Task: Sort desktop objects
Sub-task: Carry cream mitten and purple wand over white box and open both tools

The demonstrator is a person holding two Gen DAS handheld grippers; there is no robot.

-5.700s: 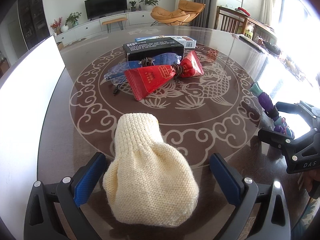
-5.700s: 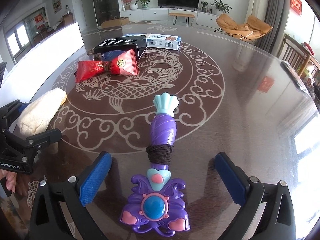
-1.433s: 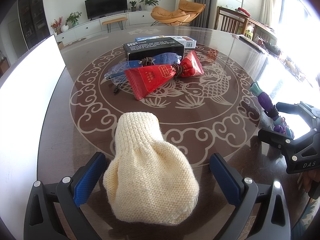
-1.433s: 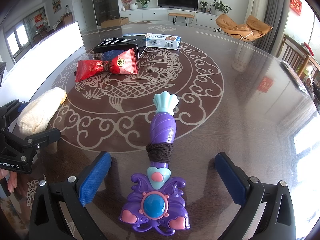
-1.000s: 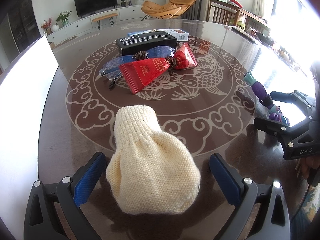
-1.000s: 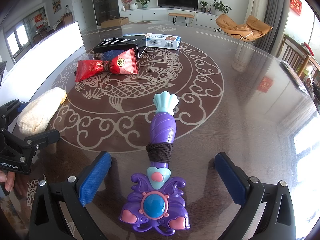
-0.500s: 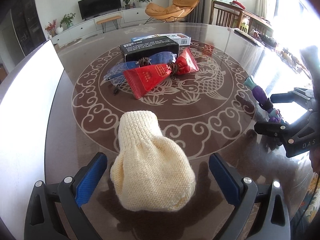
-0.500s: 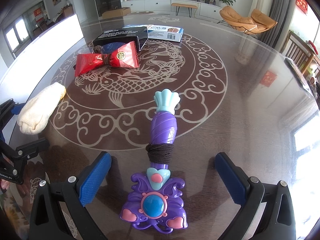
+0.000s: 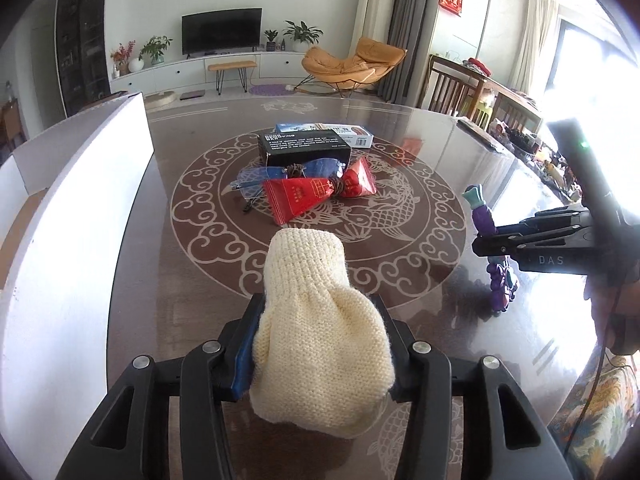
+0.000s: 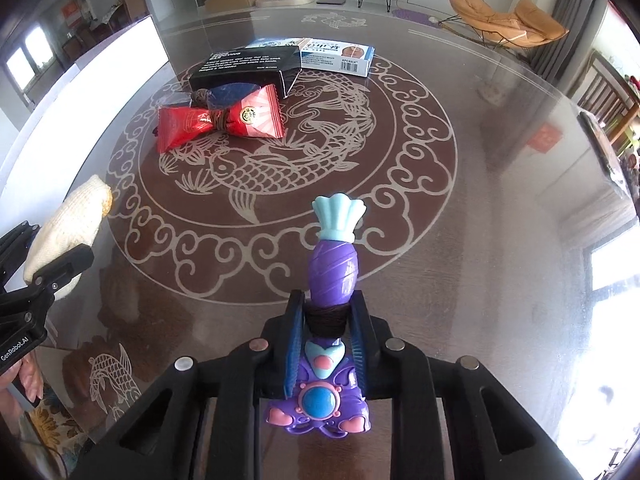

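A: Which step is this?

B: The pick-up, I judge. The left gripper (image 9: 320, 344) is closing, its blue pads already pressing the cream knitted pouch (image 9: 316, 320) at six o'clock in its view. The right gripper (image 10: 328, 344) is clamped on the purple toy wand (image 10: 330, 320), also at six o'clock.

A: And next?

B: Probably carrying both clear of the table (image 10: 480, 200). The white box (image 9: 80, 240) at nine o'clock looks a likely destination.
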